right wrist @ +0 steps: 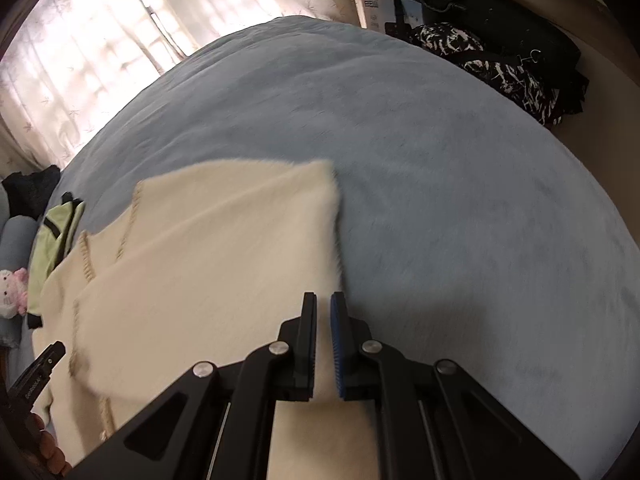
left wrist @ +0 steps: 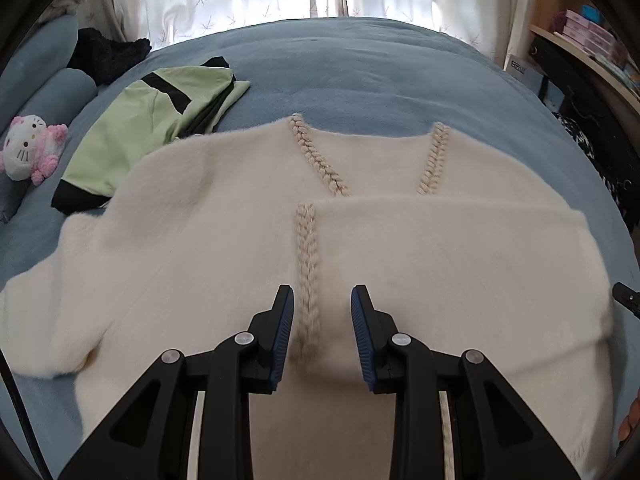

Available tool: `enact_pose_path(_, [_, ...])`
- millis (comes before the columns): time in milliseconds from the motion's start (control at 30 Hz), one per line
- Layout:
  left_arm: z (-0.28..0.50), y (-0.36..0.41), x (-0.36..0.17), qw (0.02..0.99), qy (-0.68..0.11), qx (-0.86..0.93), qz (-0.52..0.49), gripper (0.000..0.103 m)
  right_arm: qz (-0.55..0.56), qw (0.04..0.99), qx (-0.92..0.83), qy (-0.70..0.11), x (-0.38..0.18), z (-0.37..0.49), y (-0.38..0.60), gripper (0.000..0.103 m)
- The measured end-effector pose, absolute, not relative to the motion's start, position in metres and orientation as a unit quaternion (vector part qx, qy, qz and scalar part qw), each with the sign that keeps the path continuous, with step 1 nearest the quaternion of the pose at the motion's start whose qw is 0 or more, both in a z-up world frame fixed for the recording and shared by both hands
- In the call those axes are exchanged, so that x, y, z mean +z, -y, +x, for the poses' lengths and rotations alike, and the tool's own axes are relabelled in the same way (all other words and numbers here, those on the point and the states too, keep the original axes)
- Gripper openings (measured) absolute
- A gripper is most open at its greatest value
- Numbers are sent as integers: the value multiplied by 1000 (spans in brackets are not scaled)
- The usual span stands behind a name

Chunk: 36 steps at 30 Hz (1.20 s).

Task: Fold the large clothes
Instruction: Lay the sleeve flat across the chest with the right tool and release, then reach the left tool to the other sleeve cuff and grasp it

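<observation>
A fluffy cream cardigan (left wrist: 224, 216) with braided trim (left wrist: 307, 248) lies spread on the blue bed (left wrist: 360, 68), its right side folded over the front. My left gripper (left wrist: 322, 320) is low at the near edge. Its pads sit a little apart, with thick cream fabric and the trim bunched between them. In the right wrist view the cardigan (right wrist: 208, 248) reaches to the jaws, and my right gripper (right wrist: 323, 320) is nearly closed on the right edge of the folded layer. The left gripper's black tip (right wrist: 38, 372) shows at the lower left, held by a hand.
A folded light-green garment with black bands (left wrist: 148, 132) lies just left of the cardigan, and a pink and white plush toy (left wrist: 30, 148) sits beside blue pillows. Dark clothing (left wrist: 108, 56) is at the head end. A black-and-white patterned garment (right wrist: 500, 68) and shelves stand beyond the bed's right side.
</observation>
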<state>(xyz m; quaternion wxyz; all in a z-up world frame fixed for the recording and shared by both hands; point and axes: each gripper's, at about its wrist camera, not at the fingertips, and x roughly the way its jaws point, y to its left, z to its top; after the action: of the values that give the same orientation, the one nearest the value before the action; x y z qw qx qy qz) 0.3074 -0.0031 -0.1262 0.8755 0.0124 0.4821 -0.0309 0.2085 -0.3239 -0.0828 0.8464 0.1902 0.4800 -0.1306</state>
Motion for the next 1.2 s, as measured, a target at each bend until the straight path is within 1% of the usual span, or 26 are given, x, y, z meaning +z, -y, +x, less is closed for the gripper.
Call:
enact_pose_path(267, [261, -2, -115, 875, -481, -43, 8, 28, 199, 850, -98, -478, -78, 174, 287, 8])
enact_pose_path(567, [189, -20, -107, 870, -490, -47, -3, 28, 206, 845, -71, -489, -83, 113, 234, 8])
enact_pose_path(733, [150, -41, -102, 865, -499, -42, -30, 29, 209, 839, -60, -498, -83, 86, 207, 8])
enact_pose_path(900, [125, -60, -92, 870, -492, -32, -27, 33, 177, 845, -45, -502, -73, 68, 169, 8])
enact_pose_path(967, [118, -69, -86, 875, -483, -28, -26, 39, 160, 850, -36, -501, -67, 64, 154, 8])
enact_pose_path(1033, [111, -82, -80, 881, -473, -21, -27, 42, 139, 856, -32, -497, -59, 61, 138, 8])
enact_pose_path(1200, [101, -120, -73, 884, -466, -6, -43, 42, 93, 871, -14, -482, -41, 58, 96, 8])
